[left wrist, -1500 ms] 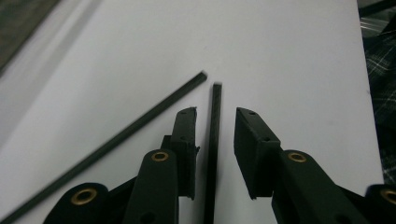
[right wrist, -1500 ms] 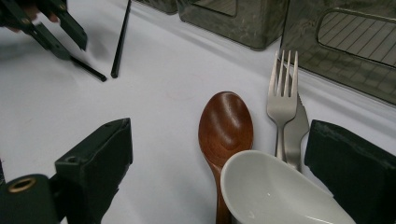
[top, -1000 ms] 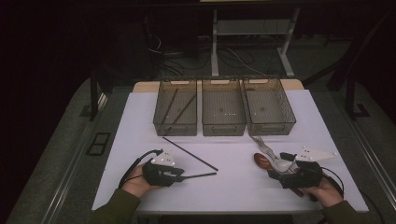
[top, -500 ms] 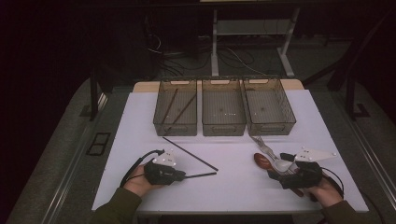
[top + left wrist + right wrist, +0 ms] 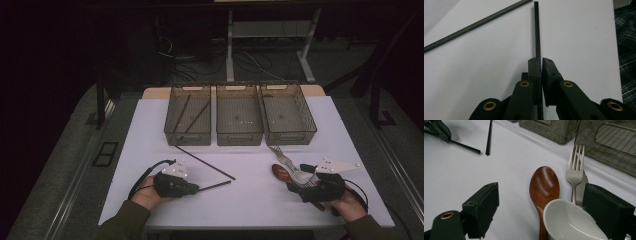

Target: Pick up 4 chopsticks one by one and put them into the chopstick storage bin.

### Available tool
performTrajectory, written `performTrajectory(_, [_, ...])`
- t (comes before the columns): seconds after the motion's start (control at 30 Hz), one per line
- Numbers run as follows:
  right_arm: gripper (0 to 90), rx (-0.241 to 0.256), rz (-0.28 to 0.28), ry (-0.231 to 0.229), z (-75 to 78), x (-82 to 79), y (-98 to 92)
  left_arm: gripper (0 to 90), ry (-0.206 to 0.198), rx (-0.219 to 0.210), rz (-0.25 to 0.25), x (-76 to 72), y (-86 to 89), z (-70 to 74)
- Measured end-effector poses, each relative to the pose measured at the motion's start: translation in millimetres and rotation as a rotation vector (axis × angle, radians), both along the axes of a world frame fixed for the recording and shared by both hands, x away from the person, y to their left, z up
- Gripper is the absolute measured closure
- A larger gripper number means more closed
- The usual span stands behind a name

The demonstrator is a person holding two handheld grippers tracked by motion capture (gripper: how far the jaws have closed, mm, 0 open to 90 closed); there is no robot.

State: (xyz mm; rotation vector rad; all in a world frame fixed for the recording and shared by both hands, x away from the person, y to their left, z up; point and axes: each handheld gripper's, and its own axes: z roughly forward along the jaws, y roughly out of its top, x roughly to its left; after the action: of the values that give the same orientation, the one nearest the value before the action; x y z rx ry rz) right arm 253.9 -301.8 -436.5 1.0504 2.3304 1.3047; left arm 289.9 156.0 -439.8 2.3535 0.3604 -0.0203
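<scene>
Left gripper view: a black chopstick (image 5: 537,32) lying on the bench (image 5: 486,62) is pinched near its end by the left hand-held gripper (image 5: 541,62), presumably for lifting; the right hand-held gripper (image 5: 559,212) is spread around the spoons.

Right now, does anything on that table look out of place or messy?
Nothing is spilled or broken. One chopstick lies loose on the table while two already sit in the left bin. The spoons and fork overlap in a small heap.
</scene>
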Motion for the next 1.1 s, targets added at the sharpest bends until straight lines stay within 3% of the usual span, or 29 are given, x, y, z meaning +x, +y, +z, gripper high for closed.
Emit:
performTrajectory(0.3, [13.4, 0.016, -0.009, 0.001, -1.2, 0.5, 1.0, 84.8, 0.003, -0.017, -0.018, -1.7, -1.3, 6.4])
performTrajectory(0.5, [13.4, 0.017, -0.014, 0.002, -2.1, 0.9, 1.5, 84.8, 0.005, -0.06, -0.005, -1.4, -1.9, 16.1])
performTrajectory(1.1, [13.4, 0.004, -0.013, 0.006, -3.1, 2.0, 1.8, 84.9, 0.004, -0.074, 0.136, 14.3, -13.0, 34.8])
